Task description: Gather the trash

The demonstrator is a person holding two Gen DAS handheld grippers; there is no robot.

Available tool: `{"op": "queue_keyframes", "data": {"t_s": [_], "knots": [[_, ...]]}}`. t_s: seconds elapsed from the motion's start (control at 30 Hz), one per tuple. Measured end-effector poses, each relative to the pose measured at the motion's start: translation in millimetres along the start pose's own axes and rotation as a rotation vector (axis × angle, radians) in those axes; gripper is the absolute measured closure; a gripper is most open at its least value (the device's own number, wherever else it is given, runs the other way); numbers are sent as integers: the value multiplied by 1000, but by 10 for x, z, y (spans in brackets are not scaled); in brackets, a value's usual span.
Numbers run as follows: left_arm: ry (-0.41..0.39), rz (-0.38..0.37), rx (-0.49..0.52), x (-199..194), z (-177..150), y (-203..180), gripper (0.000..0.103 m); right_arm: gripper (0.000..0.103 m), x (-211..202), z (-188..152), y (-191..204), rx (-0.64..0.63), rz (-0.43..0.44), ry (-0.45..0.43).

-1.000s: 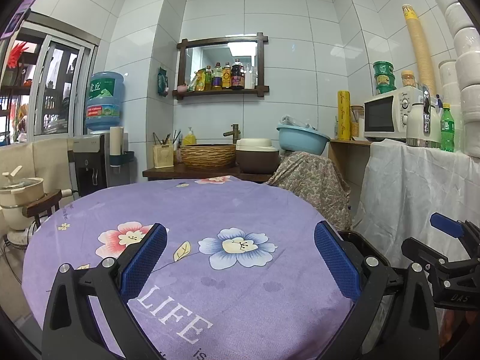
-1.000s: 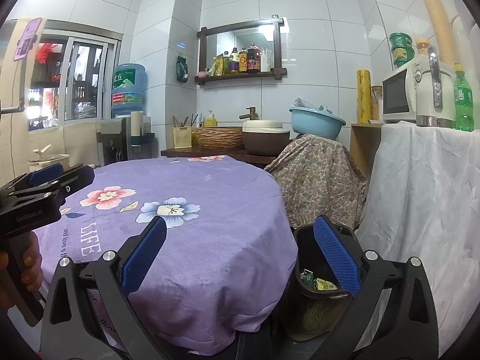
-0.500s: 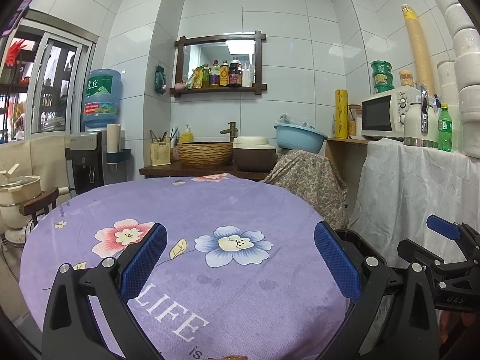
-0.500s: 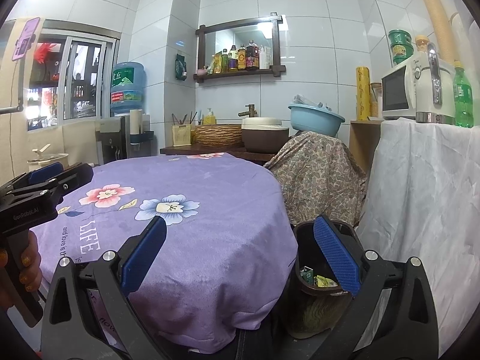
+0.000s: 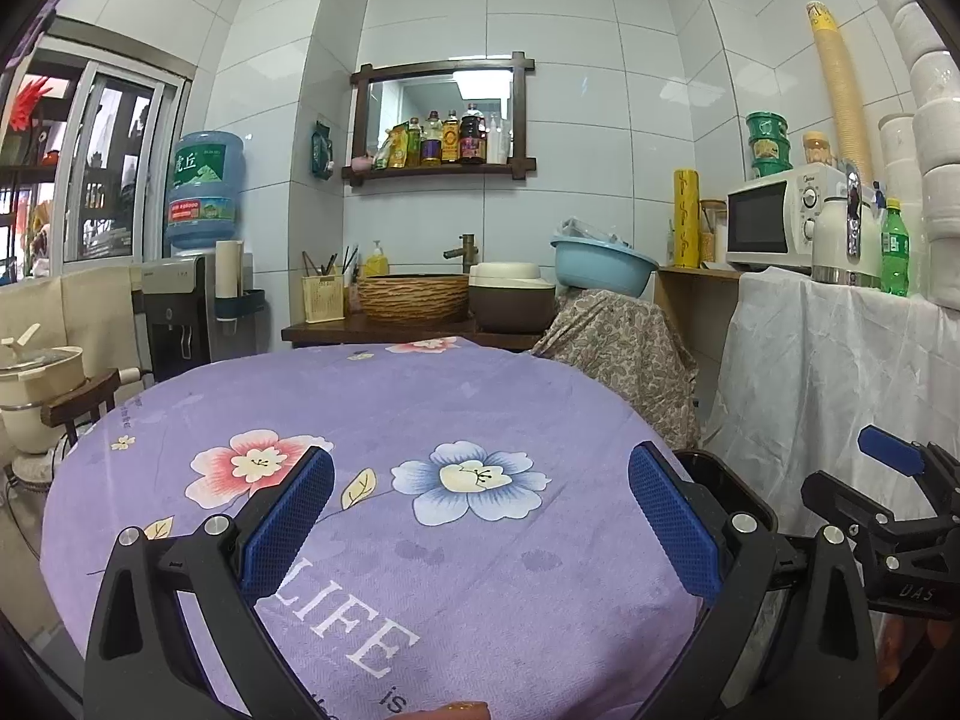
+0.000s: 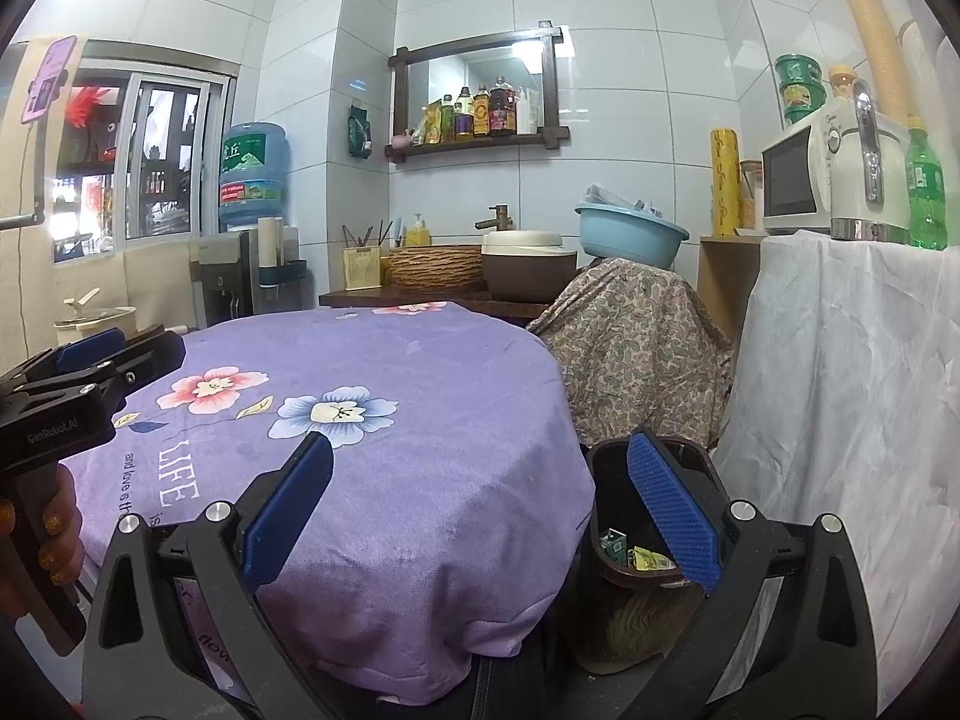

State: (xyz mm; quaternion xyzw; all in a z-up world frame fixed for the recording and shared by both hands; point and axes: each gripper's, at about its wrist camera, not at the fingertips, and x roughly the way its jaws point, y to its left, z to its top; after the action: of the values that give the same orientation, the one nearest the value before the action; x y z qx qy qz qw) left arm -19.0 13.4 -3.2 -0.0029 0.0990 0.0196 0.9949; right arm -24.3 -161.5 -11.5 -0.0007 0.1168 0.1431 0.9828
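Right gripper (image 6: 480, 510) and left gripper (image 5: 480, 516) both spread wide, empty; trash: small wrappers (image 6: 630, 549) lying in dark bin (image 6: 606, 462) beside purple tablecloth (image 6: 384, 432), likely light, crinkly, best pinched by an edge; none seen on table.

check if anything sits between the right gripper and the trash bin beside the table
Nothing visible does. The right gripper is open and empty, and the dark trash bin stands just ahead on the floor by the edge of the purple tablecloth. Its mouth is uncovered, with a few wrappers inside.
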Motion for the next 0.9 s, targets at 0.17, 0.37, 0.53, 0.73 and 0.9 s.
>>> {"op": "queue_keyframes", "data": {"t_s": [0.17,0.37,0.53,0.73,0.9], "knots": [[15,8,-2,30,-10,12,6,6,30,-18,4,2,3,12],[29,0,-13,49,-9,15,6,6,35,-33,14,2,5,16],[38,-7,-11,62,-7,8,6,6,40,-29,17,3,4,16],[41,-7,-8,68,-8,1,6,6,38,-33,27,4,5,16],[41,-7,-7,71,-7,-1,6,6,47,-27,17,5,6,18]]}}
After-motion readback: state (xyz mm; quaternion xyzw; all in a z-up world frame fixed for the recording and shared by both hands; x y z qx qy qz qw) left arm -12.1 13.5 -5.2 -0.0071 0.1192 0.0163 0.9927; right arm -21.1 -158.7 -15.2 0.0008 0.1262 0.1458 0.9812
